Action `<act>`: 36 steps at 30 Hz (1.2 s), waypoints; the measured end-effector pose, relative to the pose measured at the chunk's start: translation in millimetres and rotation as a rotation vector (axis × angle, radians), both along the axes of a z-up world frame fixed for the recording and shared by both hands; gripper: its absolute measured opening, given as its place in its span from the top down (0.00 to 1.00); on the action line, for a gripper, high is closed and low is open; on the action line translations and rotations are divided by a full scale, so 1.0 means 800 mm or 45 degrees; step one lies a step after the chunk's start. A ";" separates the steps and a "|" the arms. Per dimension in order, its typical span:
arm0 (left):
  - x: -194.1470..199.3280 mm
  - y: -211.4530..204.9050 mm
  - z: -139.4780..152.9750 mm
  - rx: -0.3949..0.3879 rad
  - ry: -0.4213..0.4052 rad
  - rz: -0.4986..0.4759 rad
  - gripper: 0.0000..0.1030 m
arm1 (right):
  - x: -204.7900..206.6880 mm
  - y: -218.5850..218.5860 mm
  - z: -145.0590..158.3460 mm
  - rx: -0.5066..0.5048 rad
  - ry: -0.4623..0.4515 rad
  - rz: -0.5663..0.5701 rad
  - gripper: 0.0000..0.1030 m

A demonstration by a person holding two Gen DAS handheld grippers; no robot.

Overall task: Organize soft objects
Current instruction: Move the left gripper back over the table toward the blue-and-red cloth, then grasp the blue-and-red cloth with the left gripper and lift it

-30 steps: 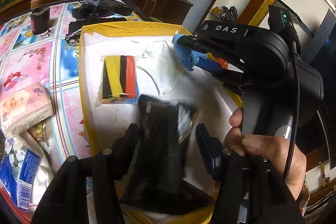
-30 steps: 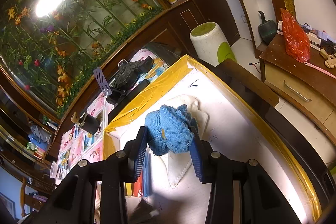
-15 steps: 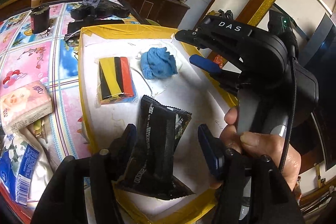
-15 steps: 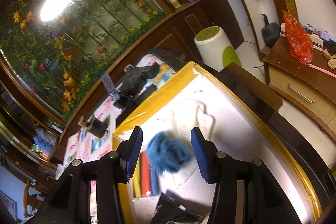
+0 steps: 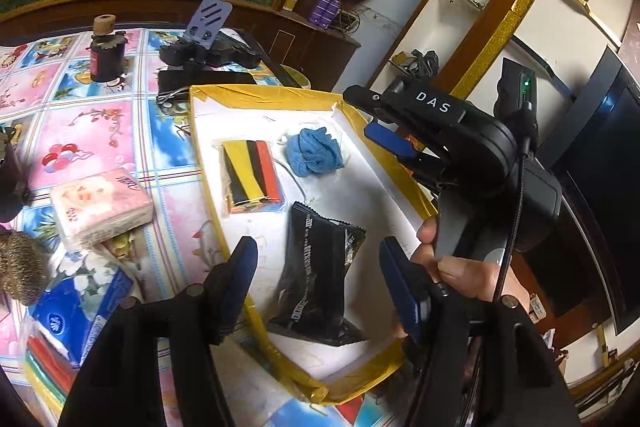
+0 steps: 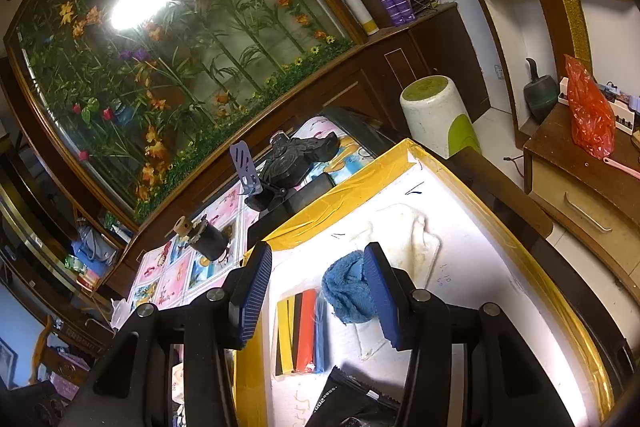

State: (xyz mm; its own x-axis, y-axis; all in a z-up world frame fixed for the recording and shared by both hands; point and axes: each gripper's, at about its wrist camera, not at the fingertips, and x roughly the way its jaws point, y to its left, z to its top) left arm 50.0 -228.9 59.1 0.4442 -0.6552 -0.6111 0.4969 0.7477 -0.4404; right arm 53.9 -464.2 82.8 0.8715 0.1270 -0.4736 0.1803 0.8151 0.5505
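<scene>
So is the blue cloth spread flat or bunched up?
Bunched up: the blue cloth sits as a rumpled ball on the white tray.

Your work surface is a white tray [image 5: 372,187] edged in yellow tape, set on a table spread with a pink-and-blue picture cloth [image 5: 92,131]. On the tray lie a striped yellow, black and red packet [image 5: 253,175], a blue knit cloth [image 5: 314,157] resting on a white cloth [image 6: 404,231], and a black pouch [image 5: 316,271]. On the cloth beside it sit tissue packs [image 5: 102,207].
</scene>
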 end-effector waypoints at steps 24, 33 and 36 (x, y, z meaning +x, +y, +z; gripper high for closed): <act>0.034 0.341 0.005 0.094 -0.039 0.740 0.33 | 0.003 0.007 0.000 -0.024 -0.012 0.033 0.49; 0.126 0.432 -0.025 0.165 0.070 0.841 0.33 | 0.006 0.008 -0.002 -0.027 0.000 0.045 0.48; 0.149 0.436 -0.036 0.173 0.089 0.796 0.33 | 0.007 0.010 -0.003 -0.034 0.004 0.047 0.48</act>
State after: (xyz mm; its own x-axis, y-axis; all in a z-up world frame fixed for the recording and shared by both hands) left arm 169.2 119.5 30.2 0.6733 -0.2003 -0.7117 -0.0769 0.9384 -0.3369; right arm 59.2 -456.2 80.4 0.8649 0.1460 -0.4803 0.1519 0.8358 0.5276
